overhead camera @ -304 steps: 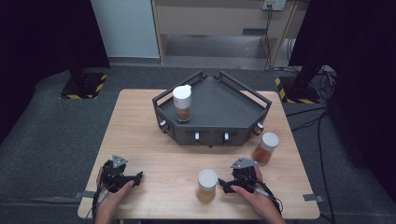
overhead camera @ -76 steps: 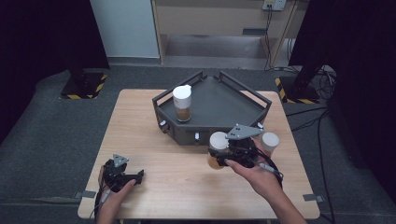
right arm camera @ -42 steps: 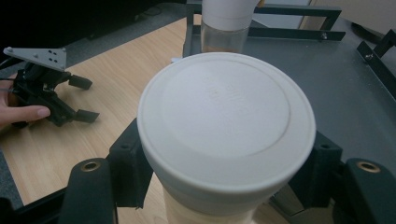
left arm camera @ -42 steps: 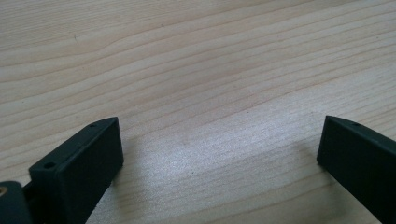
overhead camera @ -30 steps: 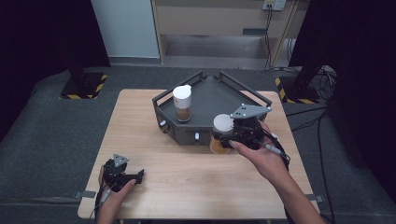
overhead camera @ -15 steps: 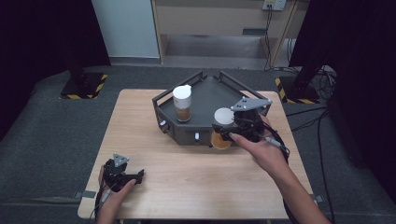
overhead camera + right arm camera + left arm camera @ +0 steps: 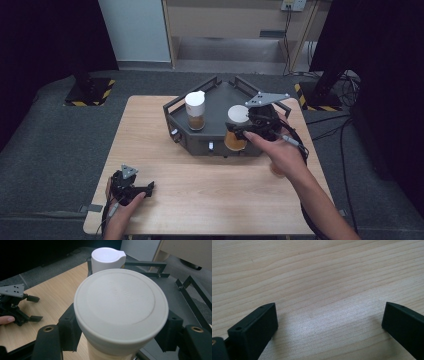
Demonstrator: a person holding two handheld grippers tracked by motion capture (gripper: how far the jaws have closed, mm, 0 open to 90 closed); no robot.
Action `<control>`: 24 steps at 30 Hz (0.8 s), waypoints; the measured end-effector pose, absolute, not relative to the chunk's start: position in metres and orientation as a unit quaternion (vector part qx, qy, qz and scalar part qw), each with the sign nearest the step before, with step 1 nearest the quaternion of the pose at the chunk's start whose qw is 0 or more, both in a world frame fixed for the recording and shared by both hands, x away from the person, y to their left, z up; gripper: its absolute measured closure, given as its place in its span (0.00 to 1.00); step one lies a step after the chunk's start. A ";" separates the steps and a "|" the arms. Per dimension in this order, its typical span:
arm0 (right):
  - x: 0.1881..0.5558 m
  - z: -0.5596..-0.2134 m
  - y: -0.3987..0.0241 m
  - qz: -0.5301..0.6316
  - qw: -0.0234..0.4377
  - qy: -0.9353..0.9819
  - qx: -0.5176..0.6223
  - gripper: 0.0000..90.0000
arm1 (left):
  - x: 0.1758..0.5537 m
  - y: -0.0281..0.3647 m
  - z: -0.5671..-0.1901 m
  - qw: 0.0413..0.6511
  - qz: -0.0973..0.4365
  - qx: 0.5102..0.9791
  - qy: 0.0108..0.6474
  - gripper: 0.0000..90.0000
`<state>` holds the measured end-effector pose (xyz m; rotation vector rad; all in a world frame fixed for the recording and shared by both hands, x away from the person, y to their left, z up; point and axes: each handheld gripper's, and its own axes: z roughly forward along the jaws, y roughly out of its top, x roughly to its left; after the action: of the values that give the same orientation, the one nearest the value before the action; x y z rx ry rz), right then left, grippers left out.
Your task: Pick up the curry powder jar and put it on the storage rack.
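The work surface was a pale wooden table standing on grey carpet, with dark curtains to either side and cabinets beyond.

The right gripper had its jaws closed on a jar just under the wide white lid, one jaw on each side, as the right gripper view confirmed. The jar appeared to hold a tan, honey-coloured filling. It was carried over the front wall of a dark grey angular tray at about 1 o'clock from table centre; whether its base had cleared the wall could not be told. Inside the tray, at roughly 10 o'clock from the held jar, stood a second jar with a white cap, upright, brownish contents filling its lower part. An orange object showed under the right forearm, at 5 o'clock from the tray, mostly hidden; its nature could not be confirmed.

The left gripper rested on the table at 7 o'clock, jaws spread wide with nothing but bare wood between them.

Risks, as judged: the grip sat high on the jar, near the lid, so a heavy body could swing or slip downward. If lowered too early, the base could strike the tray's front wall and tip. Set too far toward 10 o'clock, it could knock the standing jar.
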<state>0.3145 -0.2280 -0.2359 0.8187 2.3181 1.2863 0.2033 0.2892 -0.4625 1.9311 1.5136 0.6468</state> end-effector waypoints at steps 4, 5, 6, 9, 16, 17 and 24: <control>0.317 -0.233 -0.227 0.455 0.185 0.821 0.291 0.37 | 0.203 0.289 -0.463 0.298 0.243 0.727 0.570 0.00; 0.318 -0.232 -0.227 0.456 0.186 0.821 0.291 0.37 | 0.203 0.289 -0.463 0.298 0.243 0.727 0.569 0.00; 0.318 -0.231 -0.226 0.455 0.185 0.821 0.292 0.37 | 0.203 0.289 -0.463 0.298 0.243 0.727 0.570 0.00; 0.321 -0.229 -0.223 0.452 0.188 0.822 0.292 0.37 | 0.203 0.289 -0.463 0.298 0.243 0.727 0.569 0.00; 0.328 -0.228 -0.220 0.454 0.189 0.819 0.297 0.37 | 0.203 0.289 -0.463 0.297 0.243 0.727 0.569 0.00; 0.329 -0.228 -0.219 0.453 0.190 0.818 0.299 0.37 | 0.203 0.289 -0.462 0.297 0.243 0.727 0.569 0.00; 0.341 -0.229 -0.215 0.451 0.191 0.816 0.308 0.37 | 0.203 0.289 -0.463 0.298 0.243 0.727 0.569 0.00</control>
<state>0.3407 -0.2149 -0.2292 0.8645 2.2905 1.2673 0.2032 0.2892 -0.4625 1.9311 1.5136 0.6468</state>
